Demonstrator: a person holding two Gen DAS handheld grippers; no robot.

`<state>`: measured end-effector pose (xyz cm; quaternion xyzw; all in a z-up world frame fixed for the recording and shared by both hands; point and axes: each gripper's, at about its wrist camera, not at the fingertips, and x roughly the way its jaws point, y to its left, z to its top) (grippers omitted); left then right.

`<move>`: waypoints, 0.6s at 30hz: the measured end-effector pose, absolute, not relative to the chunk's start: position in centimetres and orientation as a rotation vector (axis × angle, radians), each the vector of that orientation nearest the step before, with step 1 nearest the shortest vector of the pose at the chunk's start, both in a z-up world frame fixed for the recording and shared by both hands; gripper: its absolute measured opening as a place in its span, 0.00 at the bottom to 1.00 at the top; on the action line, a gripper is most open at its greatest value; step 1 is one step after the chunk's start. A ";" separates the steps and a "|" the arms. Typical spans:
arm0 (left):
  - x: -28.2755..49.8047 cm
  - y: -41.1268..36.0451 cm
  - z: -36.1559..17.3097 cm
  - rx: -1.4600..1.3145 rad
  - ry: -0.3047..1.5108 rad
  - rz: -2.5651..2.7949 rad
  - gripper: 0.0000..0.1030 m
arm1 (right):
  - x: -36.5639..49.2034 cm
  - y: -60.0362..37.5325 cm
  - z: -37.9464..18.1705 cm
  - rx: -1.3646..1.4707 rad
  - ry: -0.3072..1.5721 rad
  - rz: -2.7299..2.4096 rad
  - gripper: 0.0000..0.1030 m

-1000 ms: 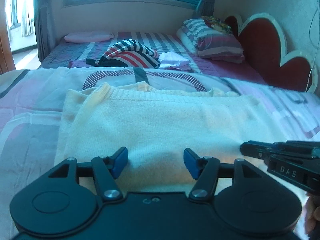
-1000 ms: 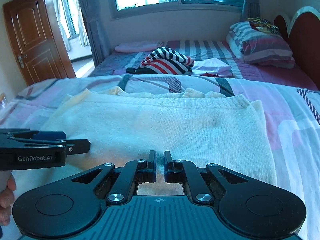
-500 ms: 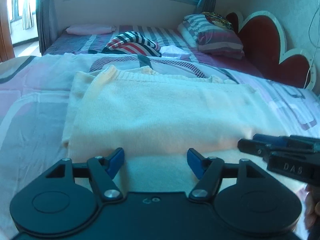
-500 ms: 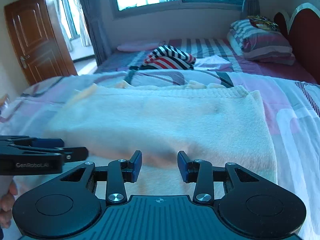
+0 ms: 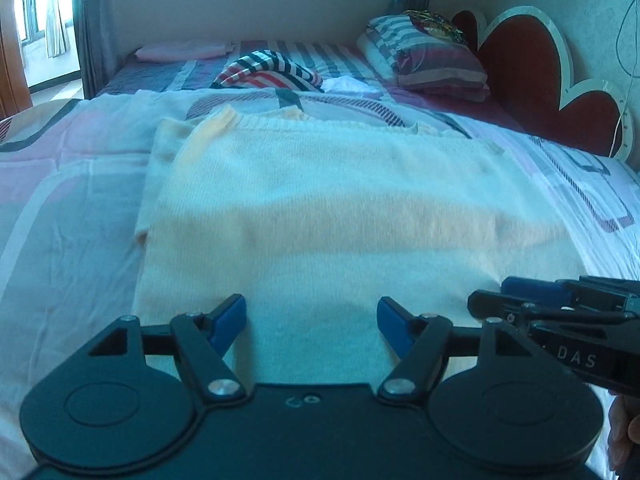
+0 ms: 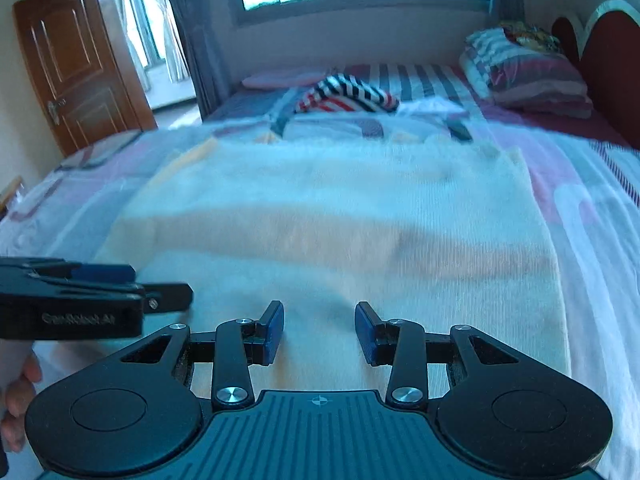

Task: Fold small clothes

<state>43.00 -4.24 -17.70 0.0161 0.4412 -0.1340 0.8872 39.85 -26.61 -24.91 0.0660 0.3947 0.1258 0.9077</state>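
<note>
Hovering released, both left tongs [image 5: 312, 320] and right tongs [image 6: 319, 332] should square the cream sweater's [image 5: 340, 208] fold just ahead.

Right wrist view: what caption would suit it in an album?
Right gripper, jaws open, over a cream sweater on the bed, left gripper alongside.

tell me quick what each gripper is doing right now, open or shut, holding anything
Left gripper: open, holding nothing, over the near edge of the sweater.
Right gripper: open, holding nothing, over the sweater's near edge.
</note>
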 end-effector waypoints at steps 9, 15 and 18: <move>41.7 -4.1 -17.3 0.009 0.941 -0.273 0.69 | 38.2 -27.1 -24.5 0.156 0.821 0.236 0.38; 40.8 -3.8 -16.9 -0.002 0.952 -0.271 0.69 | 37.4 -27.5 -23.8 0.180 0.812 0.229 0.38; 40.5 -3.5 -16.7 -0.013 0.957 -0.262 0.69 | 37.1 -27.3 -23.5 0.155 0.813 0.230 0.38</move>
